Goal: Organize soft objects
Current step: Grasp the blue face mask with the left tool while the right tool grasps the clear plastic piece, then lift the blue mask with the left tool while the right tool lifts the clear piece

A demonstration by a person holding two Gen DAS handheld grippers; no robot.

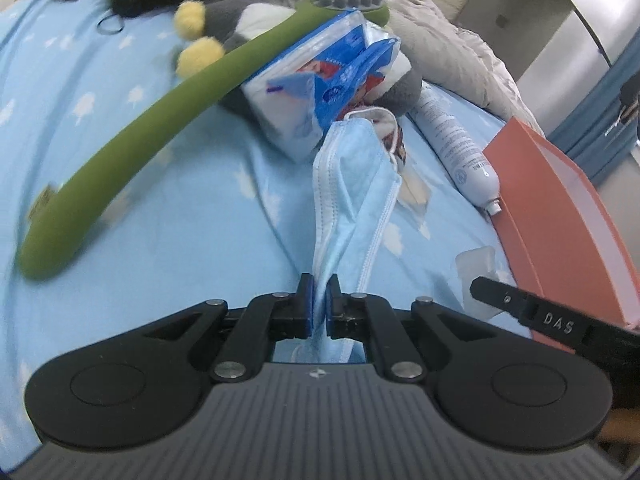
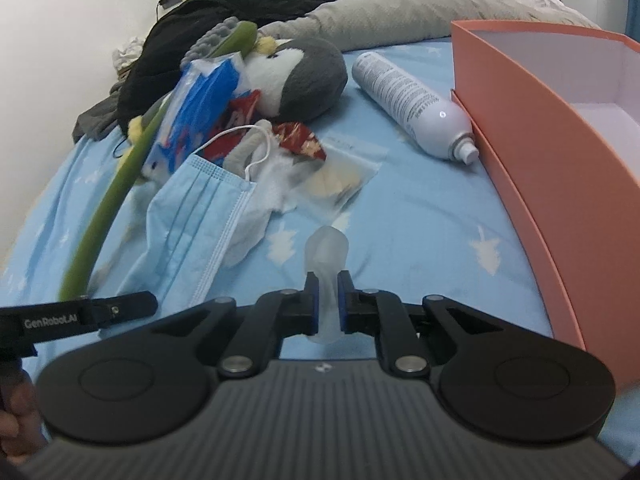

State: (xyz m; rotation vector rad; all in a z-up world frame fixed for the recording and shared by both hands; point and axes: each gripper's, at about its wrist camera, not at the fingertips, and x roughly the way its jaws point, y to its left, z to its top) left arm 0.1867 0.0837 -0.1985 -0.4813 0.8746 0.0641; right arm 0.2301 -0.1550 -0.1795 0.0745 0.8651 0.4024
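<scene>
- Left gripper (image 1: 319, 286), black w/ blue pads, clamped on one edge of a pale blue pleated face mask (image 1: 352, 184); mask stretched up and away from the pads, far end near the clutter pile.
- Right gripper (image 2: 327, 285) clenched on a small translucent soft plastic piece (image 2: 327, 250), possibly a cap or sleeve, blur too heavy to say; piece poking out past the fingertips, above the light blue bedsheet w/ white tree print (image 2: 420, 220).
- Pile beyond the mask: blue-and-white tissue pack (image 1: 316, 80), grey-and-white plush penguin w/ yellow feet (image 2: 296, 76), long green curved massage stick w/ grey knobbed head (image 1: 132, 132) lying across both.
- White aerosol can w/ printed label (image 2: 408, 104) flat on the sheet, nozzle end just beside the salmon-pink open cardboard box (image 2: 532, 168) at right; box interior white.
- Clear zip bag w/ pale contents (image 2: 340, 176) and red-patterned fabric scrap (image 2: 300, 140) between mask and can.
- Black garment (image 2: 224, 24) and rumpled grey duvet (image 2: 400, 12) at the far side of the bed.
- Tip of the other gripper at the frame edge in each wrist view.
</scene>
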